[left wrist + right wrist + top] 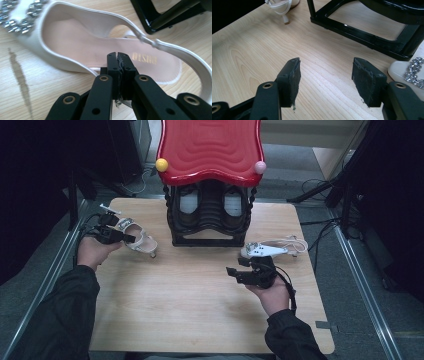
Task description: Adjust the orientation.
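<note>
Right tongs (239,271), jaws wide and empty, wait near the right sandal (265,250) on the table (200,310); left tongs (127,238) pinch the left sandal's (140,239) edge; shelving on the far rack (210,215) appears pending.

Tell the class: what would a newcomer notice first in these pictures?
The glossy red wavy top of the black rack at the table's far edge stands out. Left of it, the left hand-held gripper is shut on a white slingback shoe; its jewelled mate lies beyond the open right hand-held gripper.
</note>
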